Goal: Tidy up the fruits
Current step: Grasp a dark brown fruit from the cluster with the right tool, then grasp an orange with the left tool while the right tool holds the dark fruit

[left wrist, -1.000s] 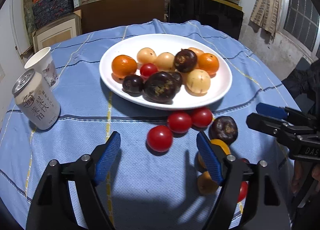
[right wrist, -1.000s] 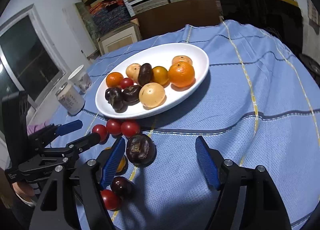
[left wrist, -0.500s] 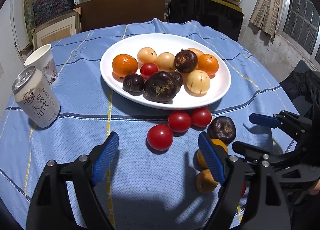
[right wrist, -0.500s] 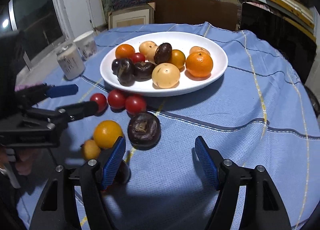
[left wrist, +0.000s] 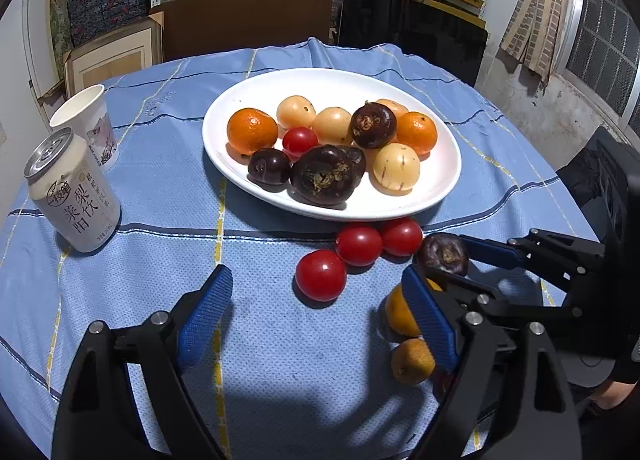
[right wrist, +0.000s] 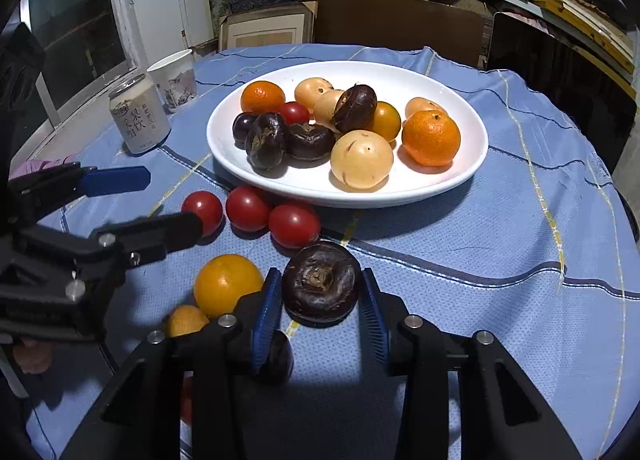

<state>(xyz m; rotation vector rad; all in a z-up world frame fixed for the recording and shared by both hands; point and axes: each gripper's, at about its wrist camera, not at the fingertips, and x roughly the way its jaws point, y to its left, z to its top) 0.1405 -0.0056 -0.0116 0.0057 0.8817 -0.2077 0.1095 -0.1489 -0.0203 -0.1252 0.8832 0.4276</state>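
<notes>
A white plate point(left wrist: 444, 180) point(right wrist: 460, 176) holds oranges, pale yellow fruits, dark purple fruits and a tomato. On the blue cloth in front of it lie three red tomatoes point(left wrist: 321, 275) point(right wrist: 248, 207), two orange fruits point(right wrist: 227, 284) point(left wrist: 412, 361) and a dark purple fruit point(right wrist: 321, 286) point(left wrist: 443, 253). My right gripper point(right wrist: 321, 312) point(left wrist: 460, 264) has its blue pads closed around that dark fruit on the cloth. My left gripper point(left wrist: 316, 320) point(right wrist: 160, 200) is open and empty, just behind the nearest tomato.
A drink can point(left wrist: 72, 192) point(right wrist: 138, 120) and a paper cup point(left wrist: 86, 118) point(right wrist: 174, 78) stand at the table's left. Another small dark fruit point(right wrist: 276, 358) lies under my right gripper's left finger. Shelves and boxes stand behind the round table.
My right gripper moved forward and closed its pads around the dark purple fruit. My left gripper stayed open and nearly still.
</notes>
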